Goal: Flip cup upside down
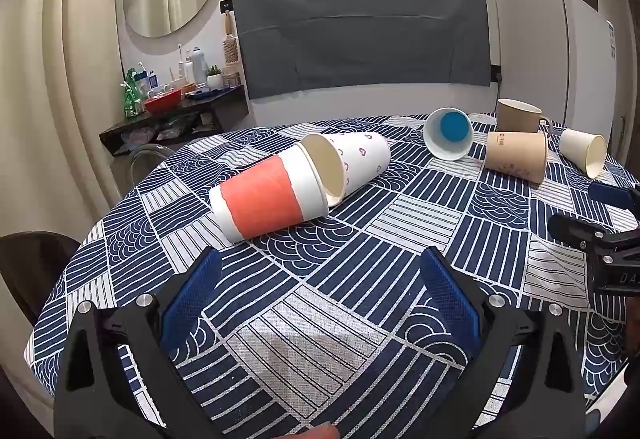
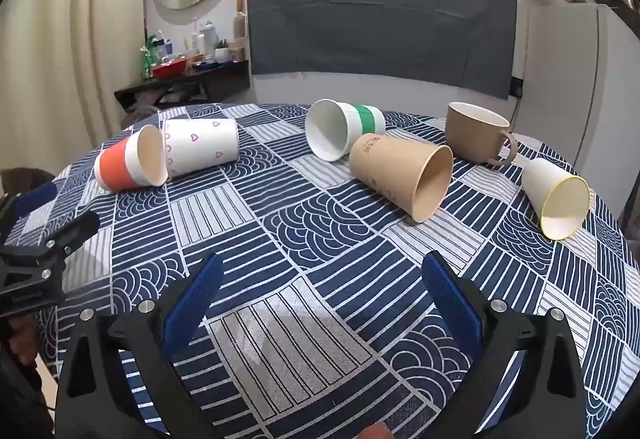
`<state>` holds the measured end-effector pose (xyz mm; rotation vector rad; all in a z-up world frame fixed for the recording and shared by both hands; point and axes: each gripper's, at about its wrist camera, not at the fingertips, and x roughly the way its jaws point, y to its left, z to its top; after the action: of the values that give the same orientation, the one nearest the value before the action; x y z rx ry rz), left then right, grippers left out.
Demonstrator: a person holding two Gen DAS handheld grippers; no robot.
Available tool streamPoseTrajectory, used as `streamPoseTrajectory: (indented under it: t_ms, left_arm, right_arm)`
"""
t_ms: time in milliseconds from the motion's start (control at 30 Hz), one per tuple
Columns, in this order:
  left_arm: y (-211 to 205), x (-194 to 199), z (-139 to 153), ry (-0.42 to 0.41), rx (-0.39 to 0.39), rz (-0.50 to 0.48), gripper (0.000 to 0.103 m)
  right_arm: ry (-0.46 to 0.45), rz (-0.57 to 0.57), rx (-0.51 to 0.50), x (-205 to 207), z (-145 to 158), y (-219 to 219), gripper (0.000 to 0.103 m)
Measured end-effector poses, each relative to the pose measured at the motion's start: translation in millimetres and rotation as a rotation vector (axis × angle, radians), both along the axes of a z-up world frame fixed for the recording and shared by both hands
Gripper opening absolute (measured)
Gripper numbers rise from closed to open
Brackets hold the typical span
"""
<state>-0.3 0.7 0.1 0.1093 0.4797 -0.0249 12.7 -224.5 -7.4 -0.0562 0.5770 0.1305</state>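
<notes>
We see both claws hovering low over the bench [image 1: 400,223], which is covered by a blue-and-white patterned cloth. The left claw [image 1: 320,263] is spread wide with nothing between its blue pads [image 1: 192,299]. The right claw [image 2: 320,267] is spread just as wide and also holds nothing.

Ahead of the left claw and slightly to its left lies the orange-banded cup [image 1: 264,199] on its side, mouth pointing away and to the right. Its rim touches the open mouth of the heart-print cup [image 1: 356,163], which also lies on its side just beyond it. From the right claw these two sit far off to the left.

Ahead of the right claw and a little to its right lies the brown paper cup [image 2: 400,175] on its side, mouth turned toward the claw. Just behind it, touching or nearly so, the green-banded cup [image 2: 344,127] lies on its side with its mouth to the left; in the left wrist view we see its blue bottom inside. Farther right and beyond stands the brown mug [image 2: 476,131], upright, handle to the right. At the far right the yellow-rimmed white cup [image 2: 556,195] lies on its side, apart from the rest.

The right claw's body shows at the right edge of the left wrist view.
</notes>
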Motion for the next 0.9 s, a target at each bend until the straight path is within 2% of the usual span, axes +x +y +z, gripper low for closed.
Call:
streamPoseTrajectory:
  t_ms: [100, 200, 300, 900]
  left_arm:
    - [8.2, -4.8, 1.2, -0.014, -0.027, -0.002, 0.097]
    - [-0.2, -2.1, 1.6, 0.006, 0.010, -0.006, 0.097]
    - [-4.5, 0.9, 1.0, 0.014, 0.012, -0.004, 0.097]
    - [2.5, 2.1, -1.1, 0.022, -0.043, -0.022, 0.097]
  right_arm:
    - [-0.001, -0.003, 0.002, -0.2, 0.1, -0.3, 0.095]
    - [0.004, -0.001, 0.002, 0.9, 0.0, -0.5, 0.095]
    - [0.008, 0.001, 0.003, 2.3, -0.2, 0.1, 0.095]
    - [0.018, 0.004, 0.000, 1.3, -0.9, 0.2, 0.095]
